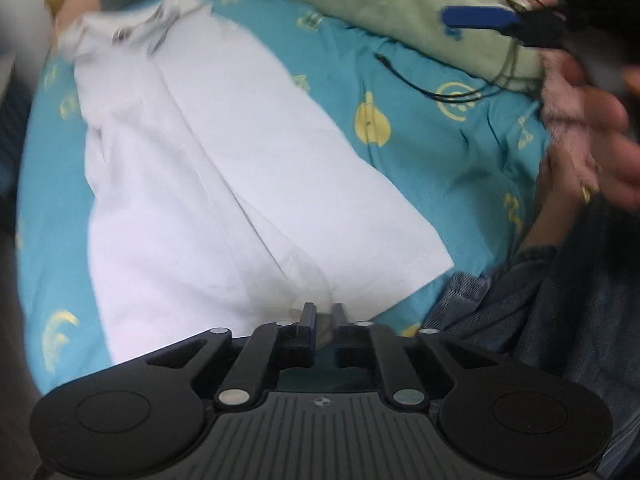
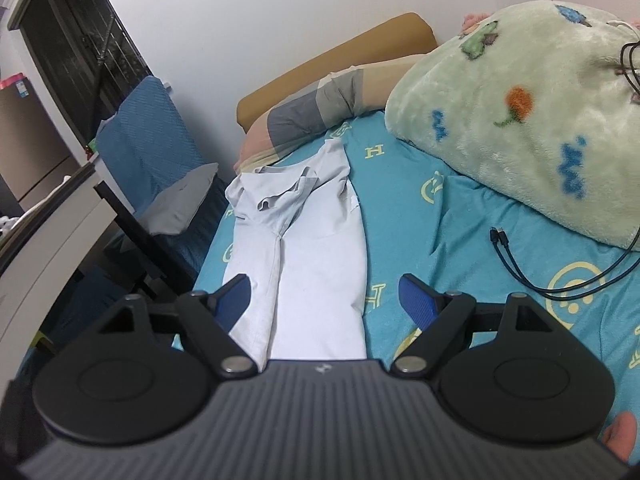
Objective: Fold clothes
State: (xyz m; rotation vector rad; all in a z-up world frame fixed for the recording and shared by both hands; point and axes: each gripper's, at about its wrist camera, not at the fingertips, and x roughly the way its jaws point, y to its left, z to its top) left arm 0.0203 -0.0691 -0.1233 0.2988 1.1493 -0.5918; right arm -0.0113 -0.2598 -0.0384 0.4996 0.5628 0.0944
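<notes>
The white shirt (image 2: 320,264) lies on the bed (image 2: 460,240) with its sides folded in; your left gripper (image 1: 323,312) pinches its hem, your right gripper (image 2: 326,300) gapes, crosswise fold remaining.

Turquoise bedsheet with yellow printed motifs (image 2: 460,216) covering bed, filling centre and right of right wrist frame. Pale green fleece blanket with blue and orange patterns (image 2: 528,120) lying bunched at upper right, resting on sheet. Thin black cable with plug end (image 2: 520,268) trailing over sheet just below blanket. Mustard padded headboard (image 2: 340,56) leaning at wall, upper centre. Grey-and-peach striped pillow (image 2: 316,112) lying just below headboard. Blue quilted chair (image 2: 148,140) standing at left, beside bed.
</notes>
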